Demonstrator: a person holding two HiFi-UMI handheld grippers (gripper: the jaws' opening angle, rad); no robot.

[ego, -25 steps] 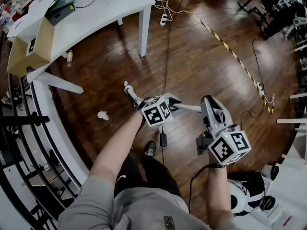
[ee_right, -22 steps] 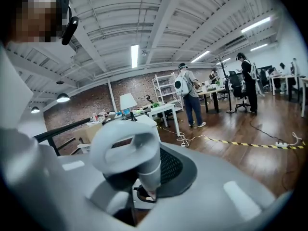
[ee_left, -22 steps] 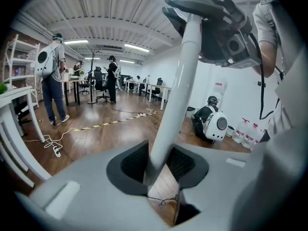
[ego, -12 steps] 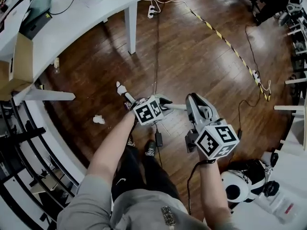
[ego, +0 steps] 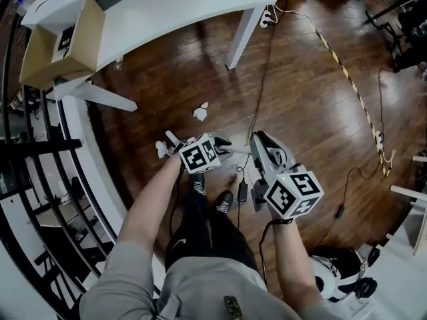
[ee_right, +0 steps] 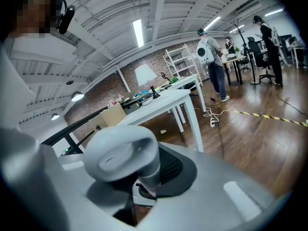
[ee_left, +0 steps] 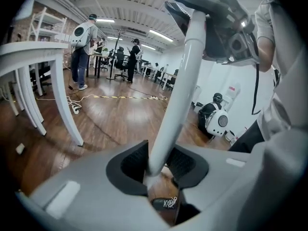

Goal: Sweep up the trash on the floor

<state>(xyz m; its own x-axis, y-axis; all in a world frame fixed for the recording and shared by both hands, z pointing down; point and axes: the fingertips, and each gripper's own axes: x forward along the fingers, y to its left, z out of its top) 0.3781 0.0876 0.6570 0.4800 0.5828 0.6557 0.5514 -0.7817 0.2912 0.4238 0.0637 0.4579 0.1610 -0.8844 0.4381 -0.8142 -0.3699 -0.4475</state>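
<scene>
Both grippers hold one broom. Its white pole [ee_left: 179, 90] runs up from between the left gripper's [ee_left: 157, 166] dark pads, which are shut on it. In the head view the pole [ego: 237, 150] lies between the two marker cubes. My right gripper [ee_right: 144, 179] is shut on the broom's grey rounded handle end [ee_right: 122, 155]. The broom's lower end [ego: 172, 139] reaches down to the wooden floor at the left. One crumpled white paper [ego: 161, 149] lies right beside that lower end. Another paper [ego: 200, 113] lies farther out, toward the table.
A white table [ego: 167, 9] with a cardboard box [ego: 60, 45] stands ahead; its leg [ego: 240, 42] is near the papers. Black railings [ego: 40, 179] close off the left. Cables, a power strip [ego: 265, 19] and striped tape [ego: 347, 79] cross the floor. A white-and-black pack [ego: 340, 272] sits behind right.
Both grippers and the broom have moved forward and down toward the table. The crumpled paper that lay off to the left now sits next to the broom's lower end; a second paper has come into view.
</scene>
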